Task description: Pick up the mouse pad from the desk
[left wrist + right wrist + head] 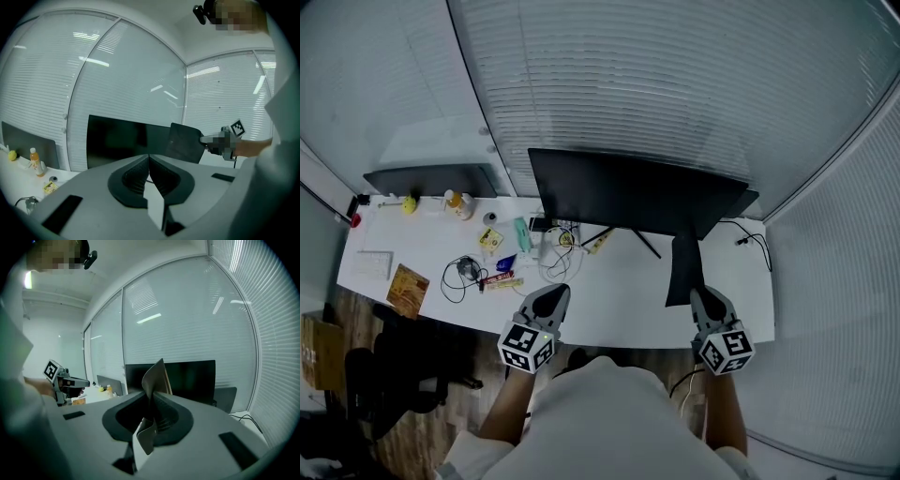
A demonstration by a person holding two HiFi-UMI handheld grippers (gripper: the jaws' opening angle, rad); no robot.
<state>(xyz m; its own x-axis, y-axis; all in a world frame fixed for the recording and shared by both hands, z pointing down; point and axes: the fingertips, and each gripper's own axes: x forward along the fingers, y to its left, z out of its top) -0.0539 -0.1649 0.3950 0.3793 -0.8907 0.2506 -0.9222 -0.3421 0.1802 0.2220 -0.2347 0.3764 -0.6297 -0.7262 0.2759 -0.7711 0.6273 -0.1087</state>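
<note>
Thin dark rectangular mouse pad, clear of the white desk, at 12 o'clock of my right gripper, whose jaws pinch one floppy edge. Left gripper, at 9 o'clock, has its jaws together on nothing. Risk, as I judge it: so shallow a pinch may let the pad slide out, or its free end may brush the black flat monitor at 11 o'clock.

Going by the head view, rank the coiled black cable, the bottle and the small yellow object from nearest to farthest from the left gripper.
From the left gripper:
1. coiled black cable, just to its left.
2. bottle, farther back, by the rear edge.
3. small yellow object, left of the bottle.
</note>
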